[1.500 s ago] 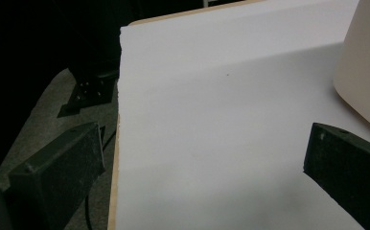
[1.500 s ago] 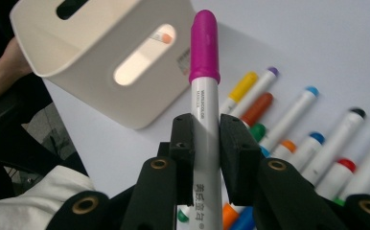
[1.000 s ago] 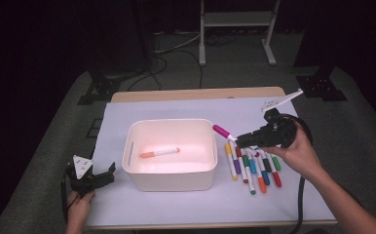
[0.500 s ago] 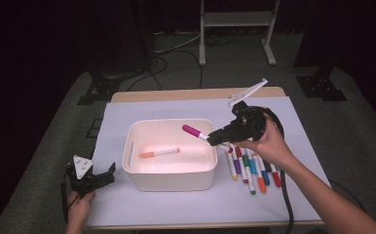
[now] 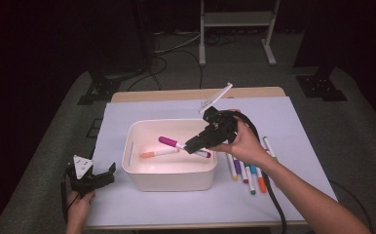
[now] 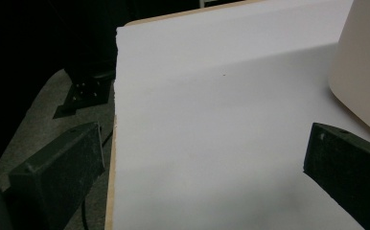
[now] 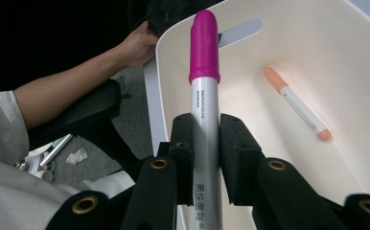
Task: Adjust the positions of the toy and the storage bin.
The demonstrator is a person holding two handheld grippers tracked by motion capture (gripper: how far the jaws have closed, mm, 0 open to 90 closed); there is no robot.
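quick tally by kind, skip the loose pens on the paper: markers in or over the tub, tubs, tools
white plastic tub: 1
orange-capped white marker, lying in the tub: 1
magenta-capped white marker, held over the tub: 1
black tools, left tool and right tool: 2
total: 5

small black print on magenta-capped marker (image 7: 205, 124), perhaps "WATERCOLOR MARKER"

We see wooden table (image 5: 196, 93) under white sheet (image 5: 293, 117); bare wood strip shows along far edge. White bin (image 5: 169, 175) stands on sheet, near middle, slightly left. Row of markers (image 5: 247, 171) lies flat on sheet just right of bin, caps of mixed colours, roughly parallel. We note left gripper (image 5: 89, 178) resting at near left corner of sheet, well apart from markers, near bin.
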